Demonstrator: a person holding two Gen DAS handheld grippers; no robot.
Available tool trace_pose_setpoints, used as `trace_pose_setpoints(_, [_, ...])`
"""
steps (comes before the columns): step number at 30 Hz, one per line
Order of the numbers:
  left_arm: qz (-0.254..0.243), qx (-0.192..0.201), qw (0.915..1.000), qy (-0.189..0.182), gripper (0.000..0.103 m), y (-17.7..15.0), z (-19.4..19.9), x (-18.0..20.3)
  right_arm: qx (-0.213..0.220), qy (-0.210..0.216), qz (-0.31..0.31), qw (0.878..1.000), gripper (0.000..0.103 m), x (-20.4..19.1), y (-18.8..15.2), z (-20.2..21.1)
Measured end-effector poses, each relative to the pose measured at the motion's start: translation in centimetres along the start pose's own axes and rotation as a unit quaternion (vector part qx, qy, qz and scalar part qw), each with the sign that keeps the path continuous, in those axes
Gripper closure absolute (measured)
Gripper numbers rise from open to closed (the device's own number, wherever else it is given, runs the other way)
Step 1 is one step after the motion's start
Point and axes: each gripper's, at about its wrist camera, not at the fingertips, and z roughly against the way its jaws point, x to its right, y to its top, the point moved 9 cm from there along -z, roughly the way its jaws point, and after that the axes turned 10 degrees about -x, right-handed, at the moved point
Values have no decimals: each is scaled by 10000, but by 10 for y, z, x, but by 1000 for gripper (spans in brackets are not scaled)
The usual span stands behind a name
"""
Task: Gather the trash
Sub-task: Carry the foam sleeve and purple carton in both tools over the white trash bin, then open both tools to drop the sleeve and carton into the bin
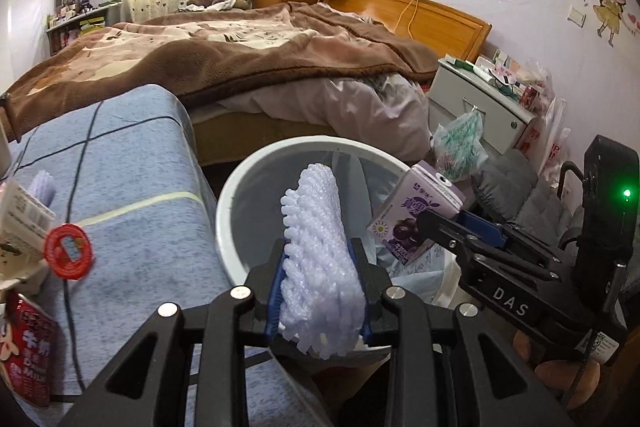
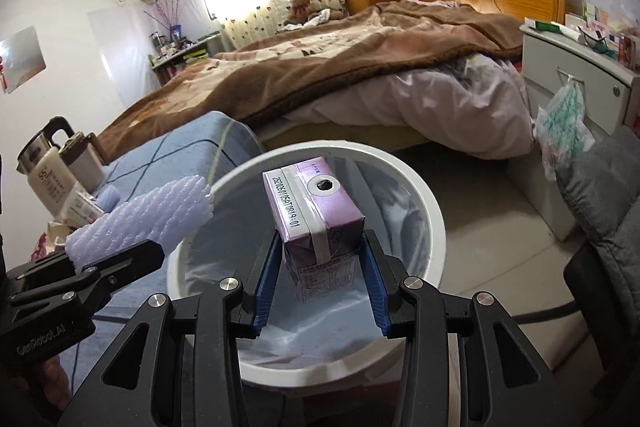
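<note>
Over the bin [image 2: 434, 223], both grippers grip trash

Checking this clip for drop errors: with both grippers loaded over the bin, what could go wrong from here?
1. The foam net in the left gripper reaches over the bin near its rim; being light, it may drift out.
2. The purple carton in the right gripper hangs close beside the net, so the two may collide when let go.
</note>
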Motion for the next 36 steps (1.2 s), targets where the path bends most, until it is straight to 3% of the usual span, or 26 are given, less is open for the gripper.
trace_pose_setpoints(1, [2,-40,10000,-7,63,-1,-2,1,2,-6,-19,10000,61,1,-1,-1])
trace_pose_setpoints(3, [1,-63,10000,-45,45,-1,-5,2,-4,79,-73,9999,60,3,-2,-1])
trace_pose_setpoints(4, [26,-50,10000,-51,44,-1,-5,1,3,164,-100,9998,55,4,-2,-1])
trace_pose_setpoints(7, [77,-56,9999,-68,42,-1,-5,0,10,160,-154,9998,44,5,-2,0])
trace_pose_setpoints(21, [261,250,9991,223,37,-14,29,-26,219,138,-173,9995,44,-17,-7,20])
trace_pose_setpoints(36, [893,768,9897,809,34,-56,93,-96,342,497,404,9974,44,-97,-28,41])
